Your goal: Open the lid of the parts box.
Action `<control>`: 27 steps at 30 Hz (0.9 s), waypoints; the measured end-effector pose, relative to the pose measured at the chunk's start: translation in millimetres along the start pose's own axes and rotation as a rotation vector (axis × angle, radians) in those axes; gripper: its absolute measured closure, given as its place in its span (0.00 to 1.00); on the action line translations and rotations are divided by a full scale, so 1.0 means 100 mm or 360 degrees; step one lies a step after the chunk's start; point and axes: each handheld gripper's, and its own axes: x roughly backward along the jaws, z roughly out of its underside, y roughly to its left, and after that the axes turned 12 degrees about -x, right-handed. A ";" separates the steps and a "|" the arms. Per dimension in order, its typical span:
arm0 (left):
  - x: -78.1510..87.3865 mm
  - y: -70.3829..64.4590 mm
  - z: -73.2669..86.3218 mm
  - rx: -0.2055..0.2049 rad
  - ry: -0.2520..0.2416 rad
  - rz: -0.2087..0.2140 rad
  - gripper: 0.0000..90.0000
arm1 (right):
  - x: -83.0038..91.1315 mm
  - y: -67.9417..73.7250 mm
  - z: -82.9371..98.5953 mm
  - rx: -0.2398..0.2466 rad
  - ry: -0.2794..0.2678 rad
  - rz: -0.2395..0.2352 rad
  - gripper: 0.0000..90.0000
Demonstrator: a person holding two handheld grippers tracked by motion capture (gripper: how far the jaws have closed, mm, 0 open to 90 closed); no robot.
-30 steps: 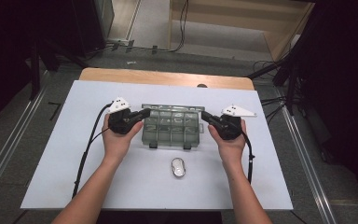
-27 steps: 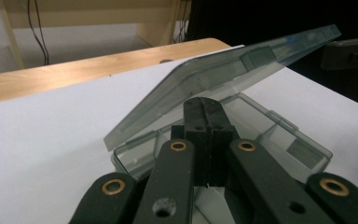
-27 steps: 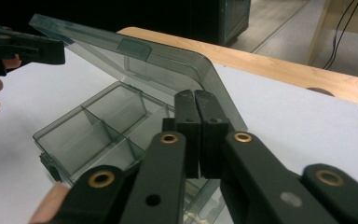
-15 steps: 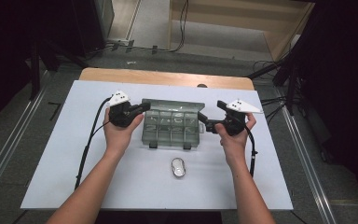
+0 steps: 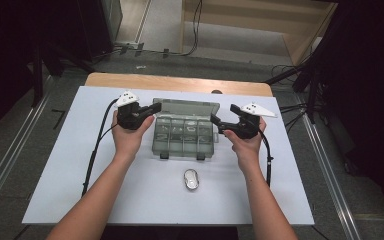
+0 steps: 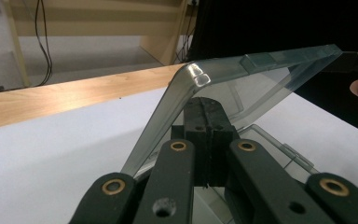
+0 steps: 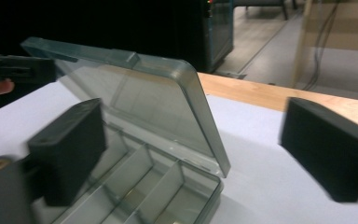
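A smoky clear plastic compartment box (image 5: 184, 139) lies mid-table on the white mat, its lid (image 5: 187, 106) swung up toward the far side. My left gripper (image 5: 152, 108) is shut, its tips tucked under the lid's left corner (image 6: 193, 77); through the lid I see the closed jaws of this left gripper (image 6: 209, 122). My right gripper (image 5: 215, 122) is open at the box's right end. Its pads (image 7: 70, 154) stand wide apart on either side of the lid's right corner (image 7: 186, 70) without touching it. The empty compartments (image 7: 144, 196) lie below.
A small silver oval object (image 5: 191, 179) lies on the mat in front of the box. The white mat (image 5: 70, 165) covers a wooden table whose far edge (image 5: 180, 82) shows. Cables trail from both grippers along the forearms.
The lid has swung up from nearly flat to a raised angle. Both grippers moved slightly toward the far side with it.
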 end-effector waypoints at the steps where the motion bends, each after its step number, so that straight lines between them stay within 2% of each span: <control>1: 0.00 0.01 0.00 0.0008 -0.0003 -0.0001 0.99 | -0.01 0.00 0.00 -0.0007 -0.0013 0.0019 0.17; 3: -0.01 0.03 -0.01 0.0006 -0.0003 -0.0005 0.99 | -0.04 0.00 0.01 -0.0039 -0.0051 0.0068 0.32; 5: -0.02 0.03 -0.01 0.0012 -0.0012 -0.0008 0.99 | -0.05 -0.01 0.01 -0.0081 -0.0061 0.0076 0.44; 8: -0.03 0.04 -0.01 0.0001 -0.0005 -0.0014 0.99 | -0.09 0.00 0.04 -0.0039 -0.0075 0.0093 0.59; 11: -0.04 0.05 -0.02 -0.0002 -0.0013 -0.0019 0.99 | -0.11 0.02 0.06 -0.0040 -0.0069 0.0061 0.71; 20: -0.06 0.01 -0.04 -0.0012 -0.0058 -0.0053 0.99 | -0.10 0.08 0.03 -0.0042 -0.0199 0.0146 0.82; 23: -0.05 0.01 -0.04 -0.0014 -0.0066 -0.0057 0.99 | -0.11 0.07 0.02 -0.0078 -0.0196 0.0159 0.83; 27: -0.03 0.01 -0.04 -0.0008 -0.0062 -0.0025 0.99 | -0.13 0.09 0.02 -0.0077 -0.0183 0.0167 0.86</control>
